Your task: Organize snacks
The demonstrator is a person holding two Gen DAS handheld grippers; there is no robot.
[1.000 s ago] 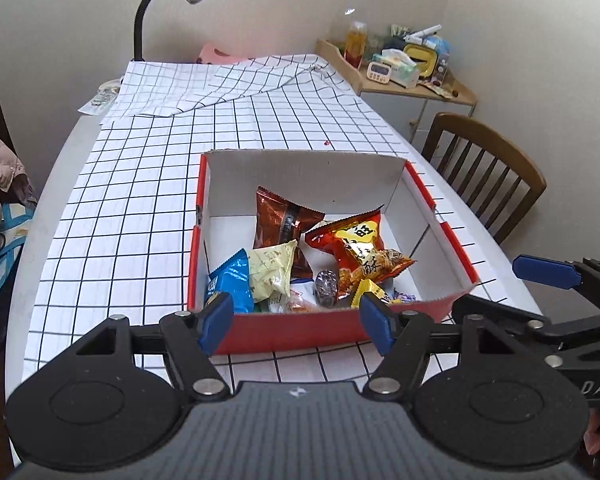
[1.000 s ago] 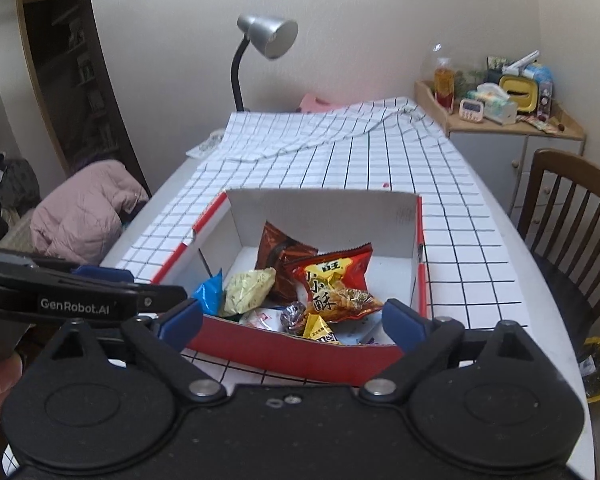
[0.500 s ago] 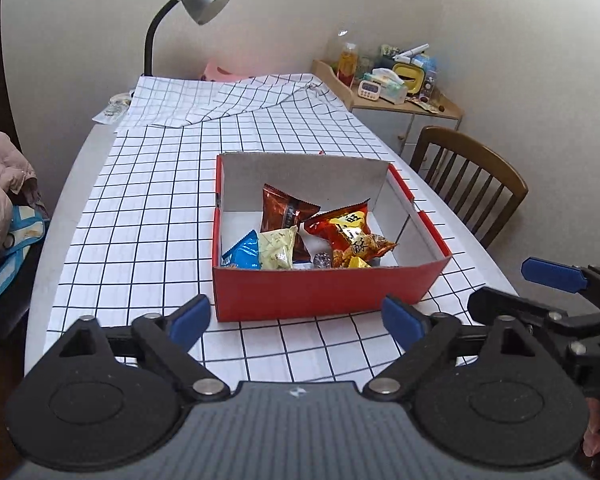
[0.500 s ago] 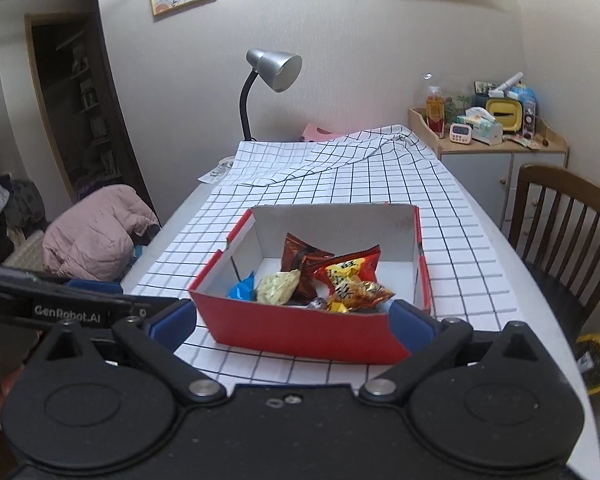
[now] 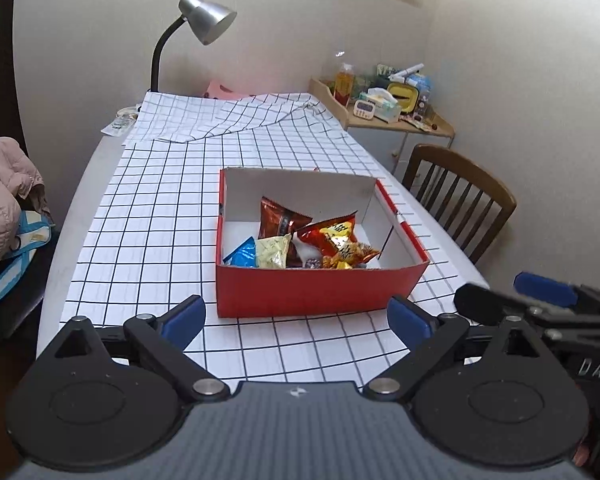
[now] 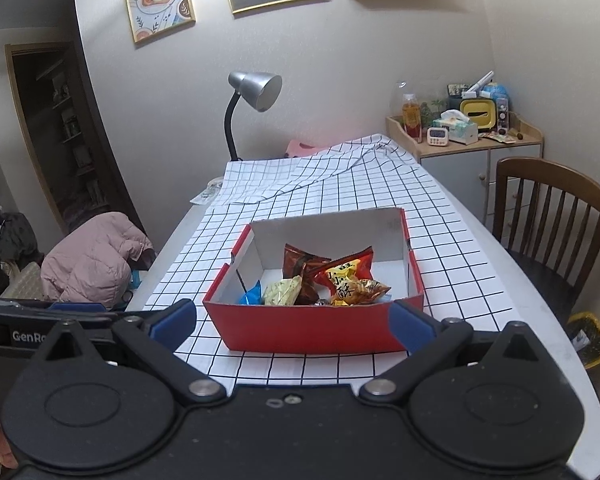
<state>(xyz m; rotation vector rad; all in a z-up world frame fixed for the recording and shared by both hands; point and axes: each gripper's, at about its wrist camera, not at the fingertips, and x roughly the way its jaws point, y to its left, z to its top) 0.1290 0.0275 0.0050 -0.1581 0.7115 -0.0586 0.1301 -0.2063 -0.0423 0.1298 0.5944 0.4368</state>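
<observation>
A red cardboard box point(image 5: 316, 292) point(image 6: 312, 332) with white inner walls stands on the checked tablecloth. Inside lie several snack packets: a brown one point(image 5: 280, 220) point(image 6: 300, 260), an orange-red one point(image 5: 336, 236) point(image 6: 348, 276), a pale yellow one point(image 5: 274, 252) point(image 6: 280, 292) and a blue one point(image 5: 242, 254) point(image 6: 252, 294). My left gripper point(image 5: 296, 316) hangs open just short of the box's near wall, nothing between its blue pads. My right gripper point(image 6: 292, 320) is open too, empty, its pads flanking the near wall from in front. Its arm point(image 5: 540, 308) shows at the right of the left wrist view.
A grey desk lamp point(image 5: 204, 20) point(image 6: 256, 88) stands at the table's far end by a rumpled fold of cloth point(image 5: 240, 116). A wooden chair point(image 5: 460, 196) point(image 6: 552, 220) sits at the right edge. A cluttered cabinet point(image 6: 468, 136) is beyond it; a pink jacket point(image 6: 92, 260) lies left.
Both grippers have drawn back and risen from the box, which now looks smaller and farther. The left jaws have spread wider; the snacks and box have stayed put.
</observation>
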